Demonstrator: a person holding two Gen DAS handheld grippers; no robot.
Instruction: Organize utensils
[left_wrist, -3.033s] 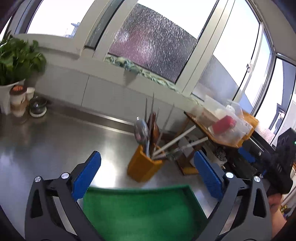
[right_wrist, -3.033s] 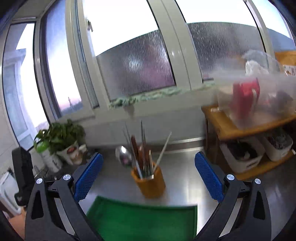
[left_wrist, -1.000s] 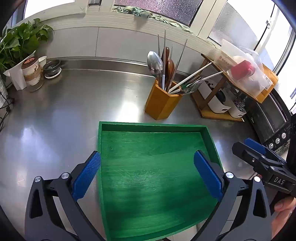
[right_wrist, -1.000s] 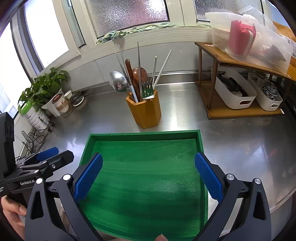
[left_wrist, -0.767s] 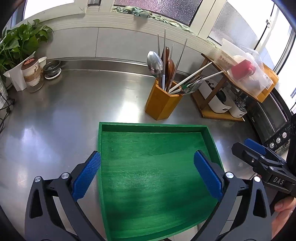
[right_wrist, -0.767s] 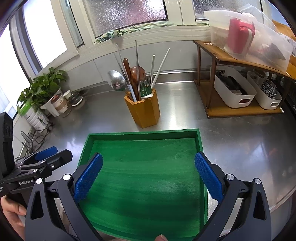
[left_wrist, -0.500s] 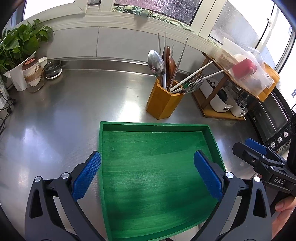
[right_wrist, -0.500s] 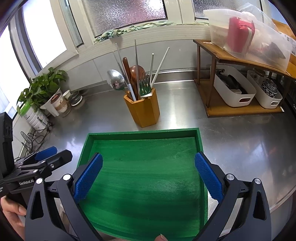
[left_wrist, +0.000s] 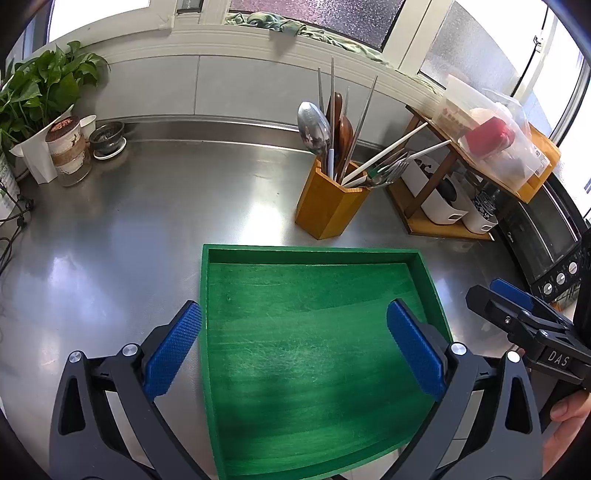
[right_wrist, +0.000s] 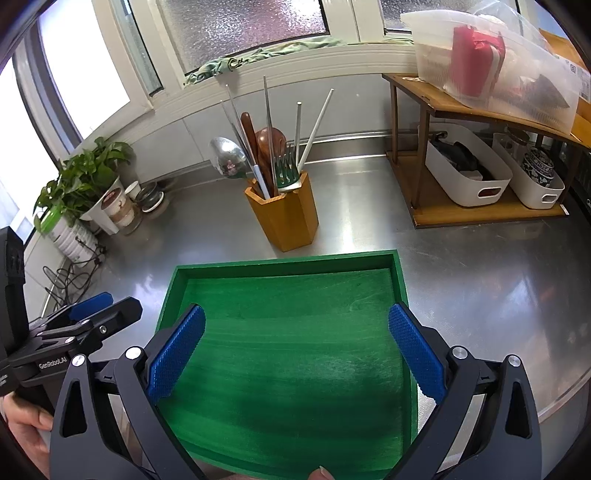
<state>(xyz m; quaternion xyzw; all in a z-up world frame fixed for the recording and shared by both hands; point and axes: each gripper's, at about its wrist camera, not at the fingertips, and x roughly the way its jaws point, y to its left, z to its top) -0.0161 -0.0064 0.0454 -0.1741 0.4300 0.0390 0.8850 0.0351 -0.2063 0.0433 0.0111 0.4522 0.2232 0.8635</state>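
Observation:
A wooden holder (left_wrist: 328, 206) (right_wrist: 286, 218) stands on the steel counter behind a green tray (left_wrist: 314, 254) (right_wrist: 284, 267). It holds a metal ladle (left_wrist: 313, 127) (right_wrist: 228, 157), a wooden spoon (right_wrist: 271, 142), forks (right_wrist: 286, 171) and several chopsticks. The tray has nothing in it. My left gripper (left_wrist: 293, 347) hovers open over the tray's near half. My right gripper (right_wrist: 295, 349) hangs open over the same tray. Each gripper shows at the edge of the other's view, the right gripper (left_wrist: 528, 317) and the left gripper (right_wrist: 79, 321).
A potted plant (left_wrist: 33, 99), a paper cup (left_wrist: 68, 149) and a small dish (left_wrist: 107, 138) stand at the back left. A wooden shelf (right_wrist: 480, 162) with white bins and a clear plastic box stands at the right. A toaster oven (left_wrist: 543, 240) sits far right. Cables (right_wrist: 64, 277) lie at the left.
Three seconds ago both grippers looked up at the window. Now they look down on the tray. Over the last second both views have held almost still.

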